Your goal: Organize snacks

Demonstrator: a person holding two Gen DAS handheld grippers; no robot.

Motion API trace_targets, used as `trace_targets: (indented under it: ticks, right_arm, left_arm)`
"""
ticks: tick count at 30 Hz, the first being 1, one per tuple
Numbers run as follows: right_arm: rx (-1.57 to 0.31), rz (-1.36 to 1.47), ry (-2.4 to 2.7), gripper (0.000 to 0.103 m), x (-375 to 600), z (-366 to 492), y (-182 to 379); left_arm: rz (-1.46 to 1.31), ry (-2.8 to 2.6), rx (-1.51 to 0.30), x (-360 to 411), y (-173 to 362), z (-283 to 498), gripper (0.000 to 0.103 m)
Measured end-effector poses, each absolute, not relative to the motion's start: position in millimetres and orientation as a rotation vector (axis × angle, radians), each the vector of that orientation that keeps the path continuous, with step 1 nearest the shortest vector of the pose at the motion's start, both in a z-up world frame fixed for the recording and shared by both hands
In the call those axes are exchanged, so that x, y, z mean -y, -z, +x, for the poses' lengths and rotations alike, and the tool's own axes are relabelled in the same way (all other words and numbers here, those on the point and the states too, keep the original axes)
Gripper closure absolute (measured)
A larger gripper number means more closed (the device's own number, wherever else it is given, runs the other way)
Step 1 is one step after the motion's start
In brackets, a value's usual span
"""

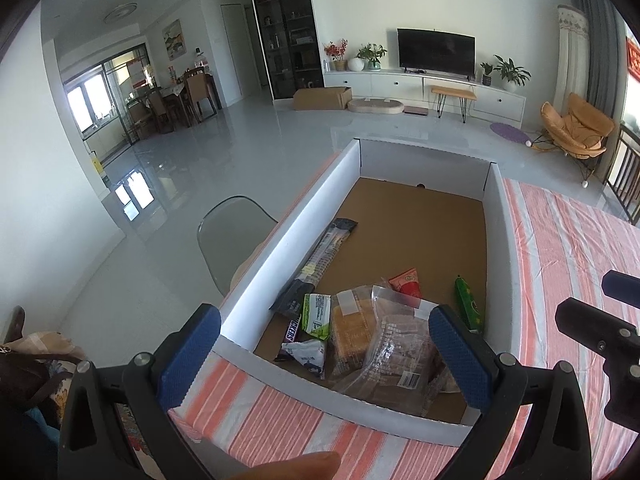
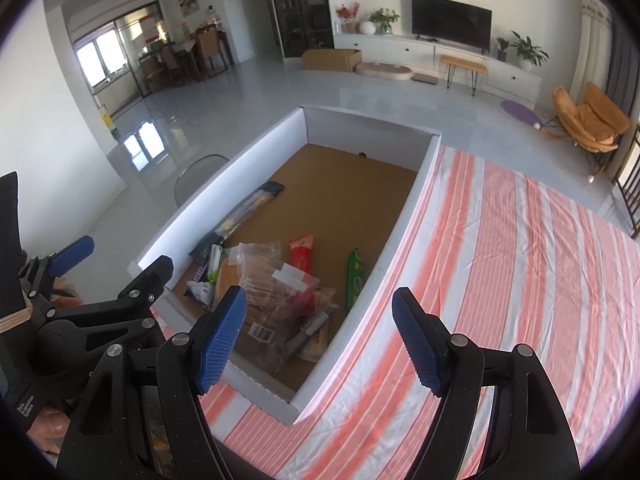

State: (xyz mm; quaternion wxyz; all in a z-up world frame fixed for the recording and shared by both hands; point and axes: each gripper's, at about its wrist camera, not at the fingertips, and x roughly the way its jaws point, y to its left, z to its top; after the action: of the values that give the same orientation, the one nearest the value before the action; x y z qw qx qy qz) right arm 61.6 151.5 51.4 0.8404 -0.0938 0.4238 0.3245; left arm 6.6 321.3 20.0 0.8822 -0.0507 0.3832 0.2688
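Observation:
A white-walled cardboard box (image 1: 296, 220) (image 2: 224, 184) sits on the striped table and holds several snacks at its near end. They include clear bags of bread (image 1: 384, 344) (image 2: 272, 280), a Snickers bar (image 1: 294, 330), a green-white pack (image 1: 318, 316), a red packet (image 1: 408, 286) (image 2: 302, 254), a green tube (image 1: 468, 306) (image 2: 356, 276) and a long dark pack (image 1: 324, 256) (image 2: 244, 212) along the left wall. My left gripper (image 1: 324, 360) is open and empty above the box's near end. My right gripper (image 2: 320, 340) is open and empty over the box's near right corner.
The orange-and-white striped tablecloth (image 2: 520, 280) (image 1: 560, 248) covers the table to the right of the box. A grey chair (image 1: 232, 232) stands left of the table. The left gripper's body (image 2: 60, 300) is close on the right gripper's left side. The grey floor lies beyond.

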Motion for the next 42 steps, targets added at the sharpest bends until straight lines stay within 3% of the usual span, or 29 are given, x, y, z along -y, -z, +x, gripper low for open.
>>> trace_targets:
  ticks: [42]
  right_arm:
    - [-0.904,-0.237,-0.706,0.025,-165,54,-51]
  left_arm:
    - [-0.119,-0.571,-0.791,-327,-18,5,0.000]
